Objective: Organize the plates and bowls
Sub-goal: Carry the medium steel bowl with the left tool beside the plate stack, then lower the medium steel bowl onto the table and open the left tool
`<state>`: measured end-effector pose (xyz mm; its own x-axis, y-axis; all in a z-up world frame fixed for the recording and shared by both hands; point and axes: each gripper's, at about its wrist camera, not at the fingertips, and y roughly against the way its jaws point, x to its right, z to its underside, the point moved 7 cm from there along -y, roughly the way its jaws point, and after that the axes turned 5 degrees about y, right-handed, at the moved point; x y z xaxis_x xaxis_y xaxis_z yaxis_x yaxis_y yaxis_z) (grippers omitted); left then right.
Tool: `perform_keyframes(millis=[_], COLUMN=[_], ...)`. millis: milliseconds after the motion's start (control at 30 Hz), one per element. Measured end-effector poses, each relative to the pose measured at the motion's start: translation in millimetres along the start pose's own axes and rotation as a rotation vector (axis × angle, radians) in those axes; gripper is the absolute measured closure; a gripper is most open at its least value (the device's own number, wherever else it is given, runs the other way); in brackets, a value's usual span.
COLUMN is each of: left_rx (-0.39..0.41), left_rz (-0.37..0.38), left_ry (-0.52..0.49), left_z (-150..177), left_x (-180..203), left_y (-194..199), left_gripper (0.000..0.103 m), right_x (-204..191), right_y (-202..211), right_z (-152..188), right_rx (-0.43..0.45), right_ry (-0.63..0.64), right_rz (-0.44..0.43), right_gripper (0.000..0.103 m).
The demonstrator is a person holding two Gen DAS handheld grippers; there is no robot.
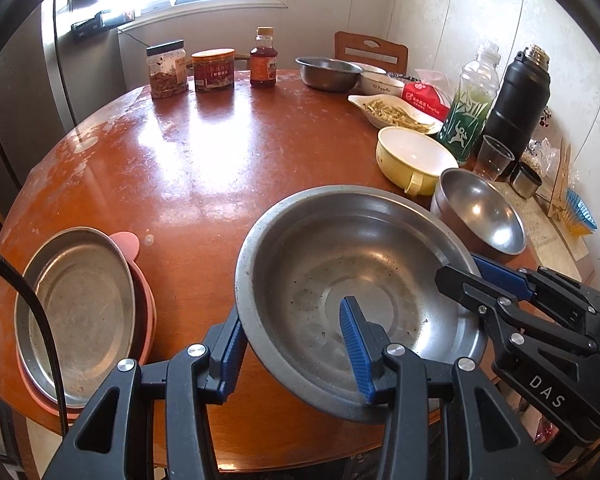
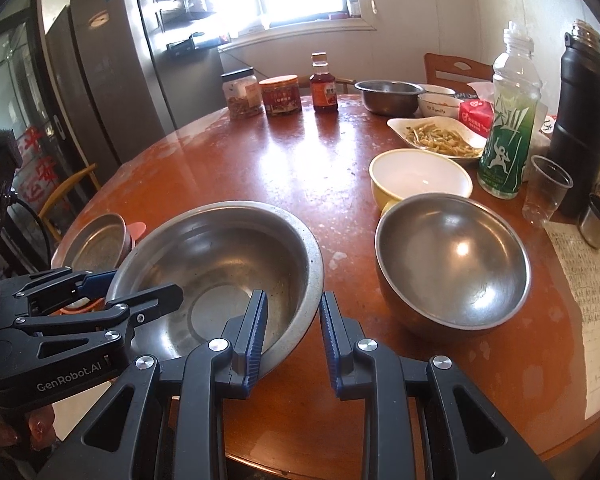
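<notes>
A wide steel basin (image 1: 352, 280) (image 2: 228, 264) sits at the table's near edge. My left gripper (image 1: 296, 344) straddles its near-left rim, one finger inside and one outside, jaws apart. My right gripper (image 2: 294, 332) straddles its right rim the same way, jaws apart; it also shows in the left wrist view (image 1: 484, 280). A steel plate (image 1: 80, 308) rests on a pink plate (image 1: 146, 312) at the left. A deep steel bowl (image 2: 456, 264) stands right of the basin, a yellow bowl (image 2: 420, 180) behind it.
On the round brown table (image 1: 188, 160): jars and a sauce bottle (image 1: 263, 58) at the back, a steel bowl (image 1: 328, 74), a white bowl, a dish of food (image 1: 396, 114), a green bottle (image 2: 508, 120), a black flask (image 2: 584, 120), a plastic cup, a paper sheet (image 2: 592, 312).
</notes>
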<state>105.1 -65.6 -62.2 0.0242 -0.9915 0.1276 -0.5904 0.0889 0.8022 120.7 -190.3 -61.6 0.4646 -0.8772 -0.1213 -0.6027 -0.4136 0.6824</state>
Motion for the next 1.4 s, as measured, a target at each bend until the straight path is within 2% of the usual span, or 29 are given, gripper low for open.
perform_keyframes(millis=[600,1000,1400], left_rx=[-0.024,-0.022,-0.021], left_rz=[-0.012,-0.017,0.011], left_ry=[-0.046,-0.050,-0.037], left_z=[11.9,12.6,9.7], left_x=[12.4,12.6,11.3], left_y=[-23.4,-29.0,-27.8], left_gripper=[0.057,0.057,0.057], right_x=[13.1,15.3,15.2], right_y=[-14.4,-17.1,-19.0], right_z=[23.0,21.8,21.2], right_rx=[-0.025,-0.012,-0.019], right_ry=[-0.044,-0.050,-0.072], right_rz=[0.004,0.006,-0.002], right_gripper=[0.075,0.074,0.073])
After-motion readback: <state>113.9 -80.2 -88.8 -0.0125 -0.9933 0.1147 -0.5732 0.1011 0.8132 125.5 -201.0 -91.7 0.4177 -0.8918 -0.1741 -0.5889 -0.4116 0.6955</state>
